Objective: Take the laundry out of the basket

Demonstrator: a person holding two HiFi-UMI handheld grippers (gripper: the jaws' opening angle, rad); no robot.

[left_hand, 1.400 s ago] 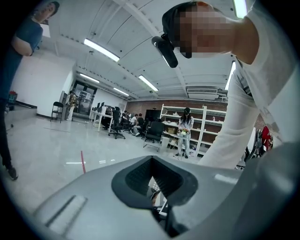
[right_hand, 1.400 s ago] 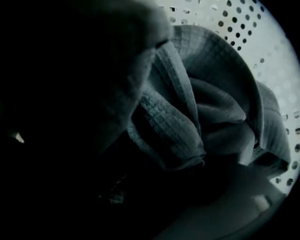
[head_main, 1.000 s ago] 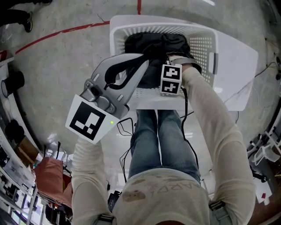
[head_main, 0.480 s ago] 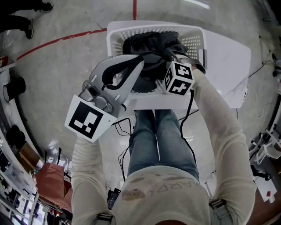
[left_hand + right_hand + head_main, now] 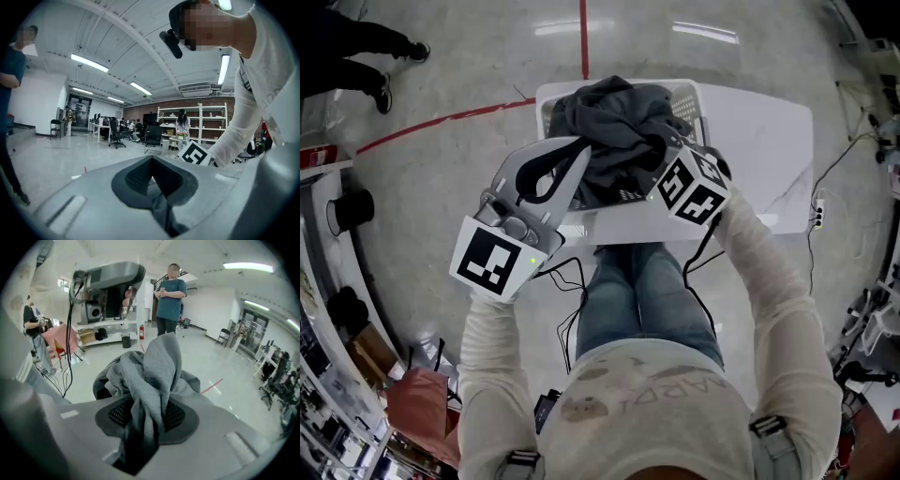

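Right claw (image 5: 146, 418) is clamped on a bunched fold of the grey garment (image 5: 614, 127), which is held up over the basket (image 5: 692, 101) on the desk (image 5: 769, 150). Left claw (image 5: 152, 178) is pinched together, empty. Lift straight up — trailing cloth must clear the rim — then swing right, where the desk has open room.

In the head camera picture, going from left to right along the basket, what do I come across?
left gripper → grey garment → right gripper, which is clamped on that garment.
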